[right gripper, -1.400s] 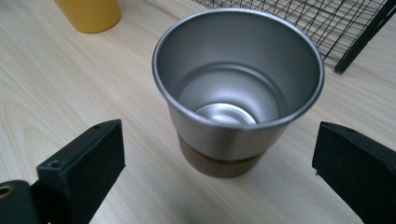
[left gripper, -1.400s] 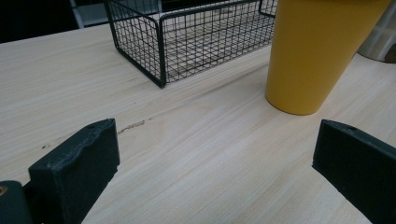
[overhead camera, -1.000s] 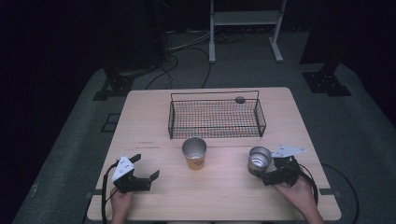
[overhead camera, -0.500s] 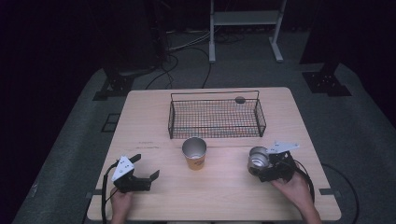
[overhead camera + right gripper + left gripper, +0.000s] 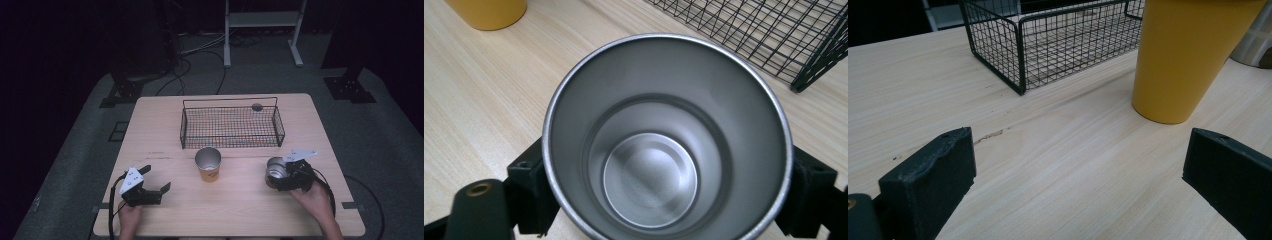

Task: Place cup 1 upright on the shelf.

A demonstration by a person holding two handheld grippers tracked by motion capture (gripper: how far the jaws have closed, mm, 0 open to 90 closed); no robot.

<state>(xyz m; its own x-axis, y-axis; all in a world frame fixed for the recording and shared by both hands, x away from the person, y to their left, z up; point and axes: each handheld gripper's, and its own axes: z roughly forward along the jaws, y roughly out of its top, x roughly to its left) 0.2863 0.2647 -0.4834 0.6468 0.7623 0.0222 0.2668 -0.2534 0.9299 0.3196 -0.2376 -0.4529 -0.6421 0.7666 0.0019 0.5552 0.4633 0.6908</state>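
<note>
An empty steel cup sits at the table's right front. My right gripper is shut on it, one black jaw against each side of its wall. A yellow cup with a metal lining stands upright at the table's middle, in front of the black wire basket. My left gripper rests open at the left front, jaws wide apart with bare wood between them, the yellow cup ahead to its right.
The wooden table has bare wood left of the basket and along the front edge. A small dark round thing lies behind the basket's back rim. Cables and stand feet sit on the floor beyond.
My right gripper has slid a little to the left, bringing its jaws around the steel cup. The left gripper and the yellow cup have stayed put.
</note>
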